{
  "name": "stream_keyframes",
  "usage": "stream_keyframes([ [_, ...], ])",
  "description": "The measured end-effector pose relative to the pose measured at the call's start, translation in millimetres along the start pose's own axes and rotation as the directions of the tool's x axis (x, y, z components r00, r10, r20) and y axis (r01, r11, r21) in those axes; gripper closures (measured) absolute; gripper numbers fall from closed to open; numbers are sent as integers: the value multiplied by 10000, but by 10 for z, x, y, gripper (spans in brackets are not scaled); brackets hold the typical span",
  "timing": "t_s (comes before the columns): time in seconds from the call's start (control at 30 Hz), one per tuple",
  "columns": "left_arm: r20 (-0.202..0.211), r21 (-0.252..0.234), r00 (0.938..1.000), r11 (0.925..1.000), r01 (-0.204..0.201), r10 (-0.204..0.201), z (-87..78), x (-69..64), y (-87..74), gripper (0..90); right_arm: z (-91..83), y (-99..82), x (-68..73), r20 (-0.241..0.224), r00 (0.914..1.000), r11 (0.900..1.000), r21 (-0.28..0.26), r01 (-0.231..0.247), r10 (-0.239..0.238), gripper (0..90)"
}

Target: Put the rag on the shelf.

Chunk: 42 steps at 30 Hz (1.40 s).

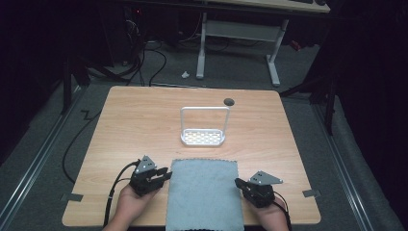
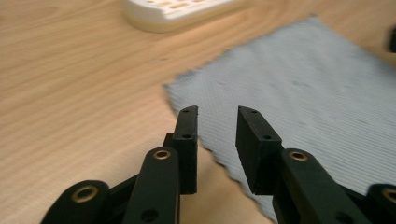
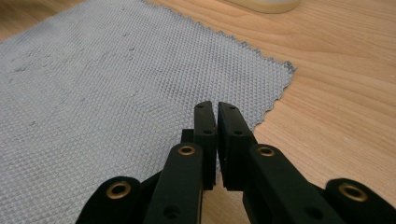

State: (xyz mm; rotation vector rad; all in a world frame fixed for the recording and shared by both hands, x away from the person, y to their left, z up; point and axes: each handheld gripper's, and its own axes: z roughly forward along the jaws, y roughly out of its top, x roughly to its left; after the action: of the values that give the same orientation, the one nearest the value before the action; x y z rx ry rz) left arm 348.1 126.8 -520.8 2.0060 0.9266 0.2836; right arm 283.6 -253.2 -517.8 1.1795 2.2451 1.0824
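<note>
From the high view I had the wooden table [image 1: 144,120] in front of me, with a grey cloth [image 1: 204,192] spread flat at its near edge, centred between my 2 tools. The cloth's near end ran off the bottom of that view. Beyond it, near the middle of the table and apart from the cloth, stood a white tray [image 1: 203,137] with a perforated base and a tall white handle looping over it. A small dark round hole [image 1: 229,101] sat in the tabletop behind the tray.

My left gripper [image 1: 163,176] rested just beside the cloth's left edge, held in the left hand [image 1: 132,202], its jaws pointing toward the cloth. In the left gripper view the left gripper [image 2: 217,121] had its jaws parted by a narrow gap with nothing between them, and they hung over the cloth's [image 2: 299,93] jagged left edge near its far corner. The tray's [image 2: 177,11] base showed at the top of that view.

My right gripper [image 1: 239,183] sat at the cloth's right edge, held in the right hand [image 1: 272,216]. In the right gripper view the right gripper [image 3: 217,112] had its jaws drawn nearly together, a thin slit left between them and nothing held, poised above the cloth [image 3: 116,84] close to its zigzag right edge and far corner.
</note>
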Motion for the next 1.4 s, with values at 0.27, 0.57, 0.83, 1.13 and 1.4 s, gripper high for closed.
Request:
stream_keyframes([
  [0.27, -1085, 279, 9927, 9981, 553, -520, 365, 168, 181, 646, -13, 10, 8, -119, 9999, 9999, -112, 81, -82, 877],
  [0.57, -1132, 489, 9898, 9946, 920, -859, 482, 202, 231, 771, -10, 8, -6, -136, 9999, 9999, -123, -3, 1, 872],
  [0.83, -821, 504, 9940, 9958, 767, -724, 487, 185, 216, 895, 30, 19, -6, 23, 10000, 10000, -73, -38, 38, 864],
  [1.13, 8, 148, 9950, 9949, 998, -998, 458, 214, 198, 714, 9, 3, -68, 274, 9983, 9985, -197, -519, 524, 856],
  [1.4, -17, 596, 9990, 9972, 456, -455, 491, 153, 208, 849, 21, 33, -57, 411, 9970, 9974, -316, -649, 662, 802],
])
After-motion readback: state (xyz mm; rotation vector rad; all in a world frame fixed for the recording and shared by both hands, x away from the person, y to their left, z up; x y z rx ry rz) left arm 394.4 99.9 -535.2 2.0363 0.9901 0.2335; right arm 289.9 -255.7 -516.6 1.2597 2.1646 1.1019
